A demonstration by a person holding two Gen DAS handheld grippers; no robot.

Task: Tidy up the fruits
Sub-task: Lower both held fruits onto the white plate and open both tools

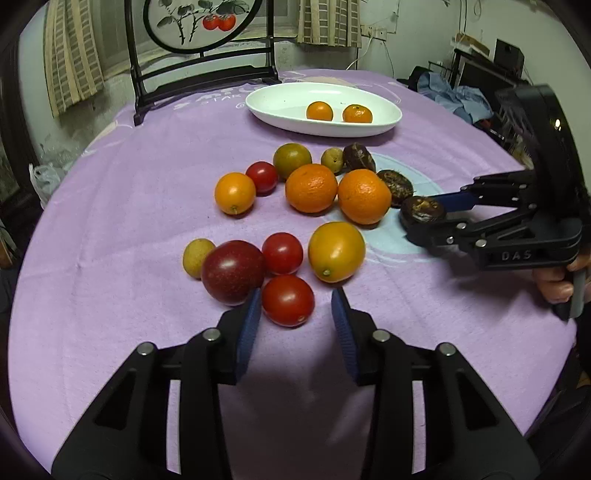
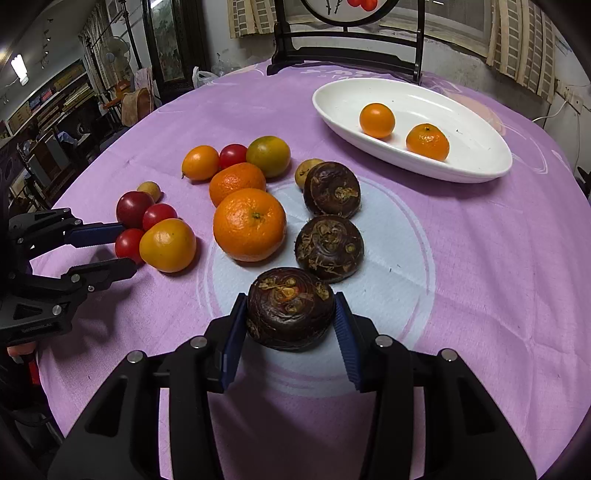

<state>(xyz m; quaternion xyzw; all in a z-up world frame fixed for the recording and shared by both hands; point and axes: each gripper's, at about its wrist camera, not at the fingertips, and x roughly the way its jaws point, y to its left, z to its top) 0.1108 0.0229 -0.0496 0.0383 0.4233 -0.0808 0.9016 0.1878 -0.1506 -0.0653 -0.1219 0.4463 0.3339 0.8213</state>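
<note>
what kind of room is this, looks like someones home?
Probably a lived-in home, perhaps a dining room: a round table under a purple cloth, a dark wooden stand with a painted round panel behind it, and crowded shelves to one side.

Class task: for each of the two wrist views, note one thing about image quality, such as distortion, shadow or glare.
Left wrist view: fisheye bends the purple tablecloth into a dome, corners black; the left gripper casts a soft shadow beneath. Right wrist view: same curvature, glare on the white dish, a bright lamp at upper left.
</note>
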